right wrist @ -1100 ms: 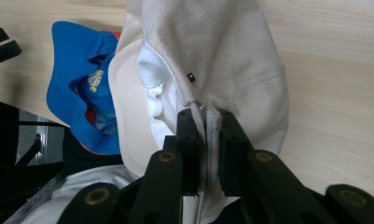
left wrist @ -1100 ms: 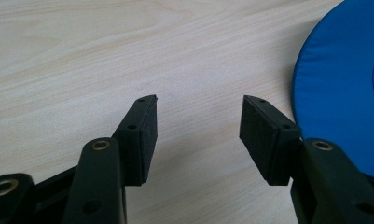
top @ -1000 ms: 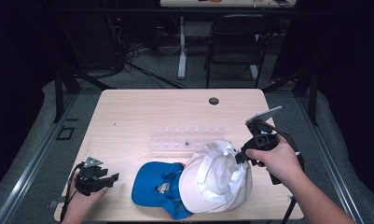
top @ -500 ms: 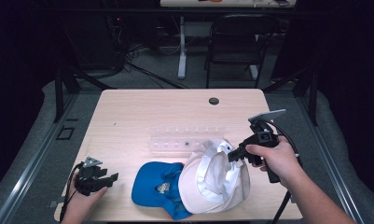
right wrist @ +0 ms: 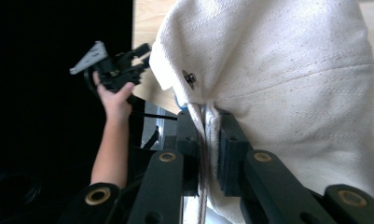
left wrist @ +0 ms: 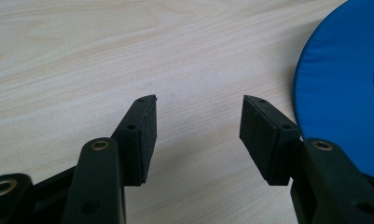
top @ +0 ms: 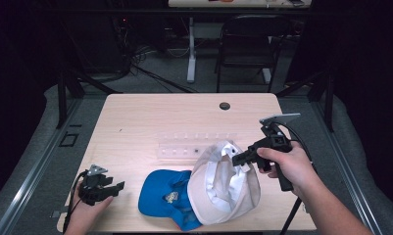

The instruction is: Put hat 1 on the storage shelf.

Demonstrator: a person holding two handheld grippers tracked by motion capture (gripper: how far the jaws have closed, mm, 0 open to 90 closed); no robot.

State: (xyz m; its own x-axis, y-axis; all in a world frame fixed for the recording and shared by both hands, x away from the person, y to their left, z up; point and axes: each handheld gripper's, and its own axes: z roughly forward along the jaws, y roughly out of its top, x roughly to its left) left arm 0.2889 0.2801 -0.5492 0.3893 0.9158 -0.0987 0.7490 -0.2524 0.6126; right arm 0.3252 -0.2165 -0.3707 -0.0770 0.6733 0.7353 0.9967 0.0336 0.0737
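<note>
While left claw (top: 116,186) gapes, right claw (right wrist: 211,140) pinches white cap (top: 223,183).

Two caps lie on the desk (top: 135,122): one blue cap (top: 162,191) and one cream-white cap (top: 228,191). One clear plastic rack (top: 184,147) sits beyond them. Two tongs are present, the left tongs (top: 116,186) and the right tongs (top: 235,159). One folding chair (top: 248,44) stands behind.

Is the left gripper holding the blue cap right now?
No, the left gripper is open over bare table, with the blue cap off to its side.
</note>
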